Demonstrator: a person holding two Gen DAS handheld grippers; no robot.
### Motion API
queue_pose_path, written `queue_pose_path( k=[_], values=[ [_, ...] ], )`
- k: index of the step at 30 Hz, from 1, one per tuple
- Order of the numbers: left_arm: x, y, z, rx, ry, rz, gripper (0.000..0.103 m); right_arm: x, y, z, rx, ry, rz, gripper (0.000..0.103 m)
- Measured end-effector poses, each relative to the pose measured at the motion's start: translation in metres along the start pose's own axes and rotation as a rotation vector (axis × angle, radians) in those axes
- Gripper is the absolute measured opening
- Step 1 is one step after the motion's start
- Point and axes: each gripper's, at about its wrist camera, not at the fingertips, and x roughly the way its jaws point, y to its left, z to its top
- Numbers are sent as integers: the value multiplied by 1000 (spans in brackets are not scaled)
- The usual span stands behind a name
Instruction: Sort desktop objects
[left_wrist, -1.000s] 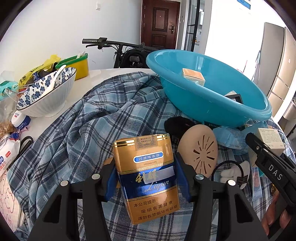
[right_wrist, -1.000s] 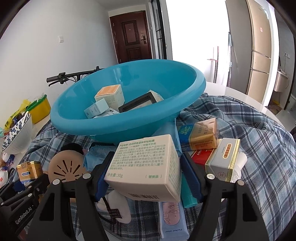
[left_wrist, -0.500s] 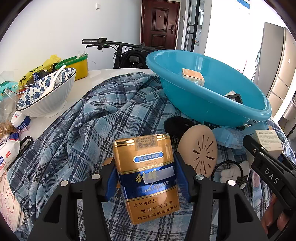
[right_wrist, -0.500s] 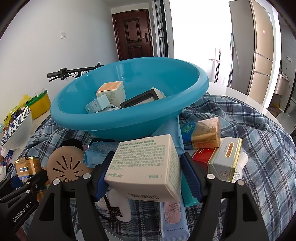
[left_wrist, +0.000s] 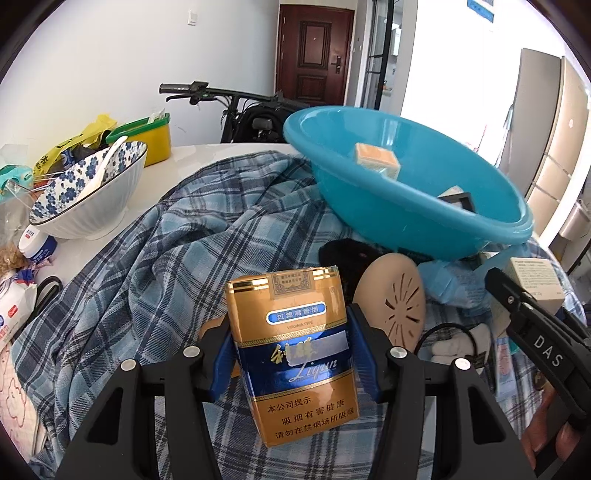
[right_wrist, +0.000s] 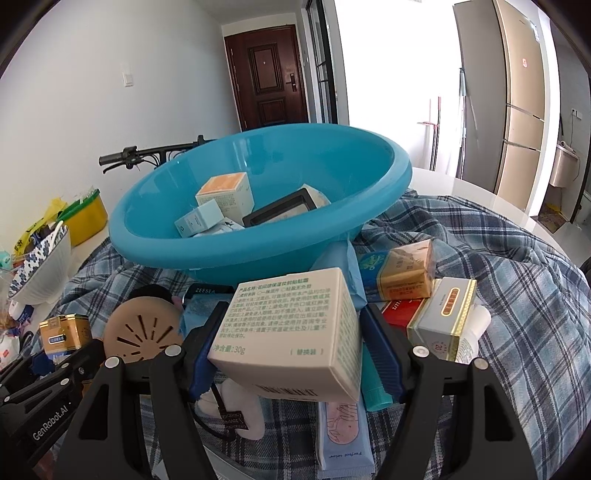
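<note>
I see left gripper (left_wrist: 291, 358) clamped on a glossy gold-and-blue cigarette pack (left_wrist: 293, 350) above rumpled plaid cloth (left_wrist: 155, 273) | right gripper (right_wrist: 295, 347) clamped on a matte cream carton (right_wrist: 291, 332) | smooth round turquoise plastic basin (right_wrist: 258, 251) beyond, holding small boxes

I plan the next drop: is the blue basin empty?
Not empty. The blue basin already holds several small boxes and a black frame.

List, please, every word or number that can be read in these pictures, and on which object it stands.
"Liqun", "VIRGINIA TYPE": gold cigarette pack in left gripper.
"30g": white box in right gripper; its fine print is too small.
"ZEESEA": dark item.
"Perfect colour": tube.
"DAS": right gripper's side.
"GenRobot.AI": left gripper's side.
</note>
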Motion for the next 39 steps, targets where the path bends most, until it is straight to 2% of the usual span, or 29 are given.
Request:
queue_pose_path(
  k=[12,26,33,39],
  values=[
    [-17,-24,2,90,-115,-44,57,-9,-2,5,4,-38,17,70],
    [-46,-34,10,118,-194,-95,57,-43,-2,29,-23,-99,79,70],
    [-73,-39,29,135,-244,-108,57,-85,-3,58,-55,-215,97,70],
    [-109,-52,54,181,-339,-81,57,-118,-11,87,-28,-323,102,70]
  ],
)
